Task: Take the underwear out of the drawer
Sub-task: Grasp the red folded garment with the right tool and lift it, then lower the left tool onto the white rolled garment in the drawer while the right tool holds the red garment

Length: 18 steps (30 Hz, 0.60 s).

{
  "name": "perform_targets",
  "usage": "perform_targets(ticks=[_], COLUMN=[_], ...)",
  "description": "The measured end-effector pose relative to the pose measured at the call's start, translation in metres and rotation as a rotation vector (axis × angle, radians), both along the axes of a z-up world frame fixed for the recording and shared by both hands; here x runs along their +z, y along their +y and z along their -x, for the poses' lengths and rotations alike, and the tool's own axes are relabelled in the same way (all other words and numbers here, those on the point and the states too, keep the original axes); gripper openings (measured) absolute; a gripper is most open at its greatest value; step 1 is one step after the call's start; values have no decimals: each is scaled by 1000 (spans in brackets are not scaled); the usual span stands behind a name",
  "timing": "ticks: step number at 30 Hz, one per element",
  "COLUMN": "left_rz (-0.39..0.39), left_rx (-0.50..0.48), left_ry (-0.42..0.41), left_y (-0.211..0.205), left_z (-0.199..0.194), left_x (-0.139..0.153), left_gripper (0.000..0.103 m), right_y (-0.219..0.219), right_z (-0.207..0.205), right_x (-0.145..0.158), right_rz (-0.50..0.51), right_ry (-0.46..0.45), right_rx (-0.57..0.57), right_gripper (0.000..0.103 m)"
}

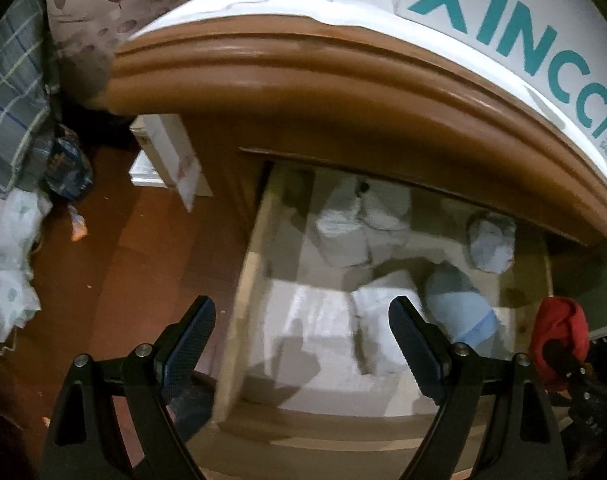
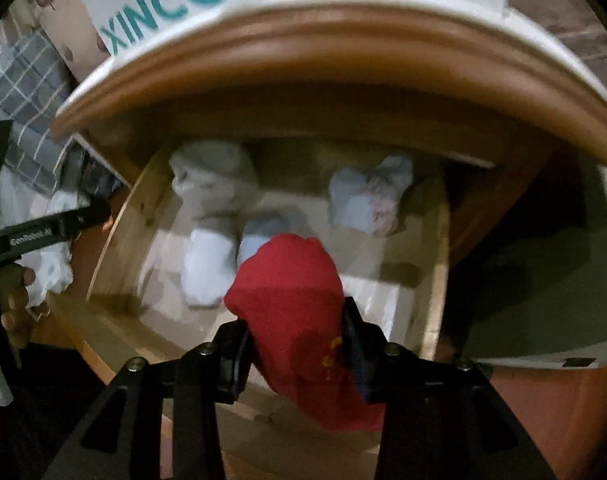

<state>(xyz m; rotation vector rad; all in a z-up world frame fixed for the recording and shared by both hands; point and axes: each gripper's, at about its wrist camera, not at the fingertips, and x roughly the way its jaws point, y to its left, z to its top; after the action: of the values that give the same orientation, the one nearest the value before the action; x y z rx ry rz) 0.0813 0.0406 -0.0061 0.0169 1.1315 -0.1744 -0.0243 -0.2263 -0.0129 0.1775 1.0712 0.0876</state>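
Observation:
The wooden drawer (image 1: 239, 300) (image 2: 115, 240) stands pulled out under the cabinet top. My right gripper (image 2: 297, 336) is shut on a red piece of underwear (image 2: 291, 300), which is lifted above the drawer; the red cloth (image 1: 559, 332) also shows at the right edge of the left wrist view. My left gripper (image 1: 303, 312) hangs open over the drawer's front left part with nothing between its fingers. Inside lie folded white bundles (image 1: 343, 232) (image 2: 207, 268), a light blue piece (image 1: 459, 300) and a pale blue bundle (image 1: 489, 240) (image 2: 363, 200).
A white box with teal letters (image 1: 503, 20) sits on the cabinet top (image 1: 303, 64). To the left are plaid cloth (image 1: 11, 100), a white box on the brown floor (image 1: 171, 160) and plastic bags (image 1: 7, 260). A hand (image 2: 15, 300) shows at the left.

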Motion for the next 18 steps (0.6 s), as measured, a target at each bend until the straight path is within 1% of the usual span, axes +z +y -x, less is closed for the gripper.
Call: perform_targets(ticks=[2, 3, 6, 8, 9, 12, 14, 18], left_rz=[28, 46, 62, 41, 20, -25, -49, -66], left_rx=[7, 8, -3, -24, -45, -92, -98, -76], left_ry=[18, 36, 73, 82, 86, 130, 157, 205], left_y=[-3, -5, -17, -26, -32, -44, -49, -57], left_z=[0, -1, -2, -1, -1, 0, -2, -11], left_x=[-4, -8, -16, -19, -22, -33, -40, -49], left_gripper=[86, 86, 86, 86, 86, 86, 86, 86], right_y=[1, -2, -13, -19, -23, -33, -37, -39], right_z=[4, 6, 10, 15, 16, 19, 20, 22], right_x=[3, 5, 16, 24, 27, 27, 29, 35], right_rz=[15, 17, 2, 13, 2, -20, -32, -36], right_ry=[-59, -75, -127, -163, -174, -177, -185, -218], right_rx=[-23, -37, -81, -95, -99, -128, -139, -141], right_gripper=[40, 40, 40, 40, 40, 40, 40, 40])
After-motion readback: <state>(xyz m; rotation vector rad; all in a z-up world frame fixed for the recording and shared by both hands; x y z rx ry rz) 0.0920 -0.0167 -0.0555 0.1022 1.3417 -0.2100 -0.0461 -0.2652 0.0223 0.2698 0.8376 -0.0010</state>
